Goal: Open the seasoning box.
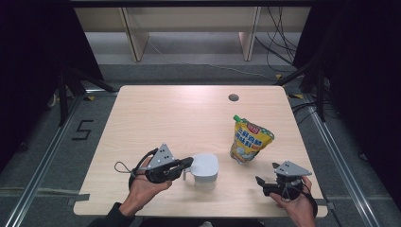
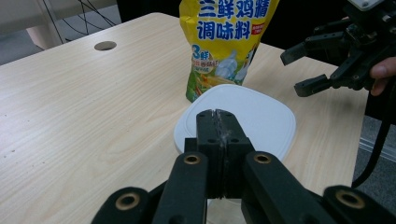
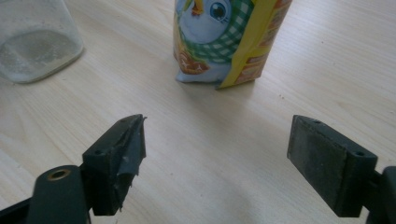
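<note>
On the pale wooden table (image 1: 156, 118) the left claw (image 1: 188, 163), held in the person's left hand (image 1: 144, 184), has its jaws pressed together at the near edge of a clear plastic jug with a white square lid (image 1: 204, 168). In the left gripper view the closed black jaws sit right at the lid's rim (image 2: 280, 140), touching it, but I cannot tell whether they pinch the jug's handle or anything at all. Beyond that claw, just past the jug, stands a yellow seasoning pouch with a green spout cap (image 1: 249, 138), upright and leaning slightly. The right claw (image 1: 265, 176), in the right hand (image 1: 300, 208), is released, its jaws spread wide over bare wood. The pouch (image 3: 224, 42) stands ahead of it, near but apart, roughly between the two jaw tips, and the jug's clear body (image 3: 35, 42) lies off to that claw's left
</note>
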Motion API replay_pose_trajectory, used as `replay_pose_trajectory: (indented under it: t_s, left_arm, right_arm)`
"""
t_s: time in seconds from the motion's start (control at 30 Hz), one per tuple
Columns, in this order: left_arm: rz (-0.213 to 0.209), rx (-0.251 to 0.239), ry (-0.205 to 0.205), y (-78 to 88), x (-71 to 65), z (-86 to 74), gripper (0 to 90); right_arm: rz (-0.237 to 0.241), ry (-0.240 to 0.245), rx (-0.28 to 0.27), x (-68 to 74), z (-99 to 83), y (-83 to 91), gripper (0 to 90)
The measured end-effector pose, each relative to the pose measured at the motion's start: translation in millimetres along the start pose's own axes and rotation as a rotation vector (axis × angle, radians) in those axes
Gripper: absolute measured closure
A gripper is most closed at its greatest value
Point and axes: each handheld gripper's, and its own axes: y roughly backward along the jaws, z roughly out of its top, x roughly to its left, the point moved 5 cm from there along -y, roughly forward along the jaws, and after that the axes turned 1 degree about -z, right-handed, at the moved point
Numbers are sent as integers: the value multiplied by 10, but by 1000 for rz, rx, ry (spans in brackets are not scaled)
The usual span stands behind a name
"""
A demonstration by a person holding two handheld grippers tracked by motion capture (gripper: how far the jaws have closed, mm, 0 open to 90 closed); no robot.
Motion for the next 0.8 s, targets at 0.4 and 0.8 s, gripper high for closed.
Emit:
replay_pose_trajectory:
  t_s: [0.4, 0.8]
  left_arm:
    - [7, 38, -5, -49, 29, -62, 890]
    - [5, 16, 13, -38, 43, -103, 890]
  right_arm:
    - [32, 73, -11, 64, 35, 11, 375]
    - [79, 107, -116, 202, 186, 75, 615]
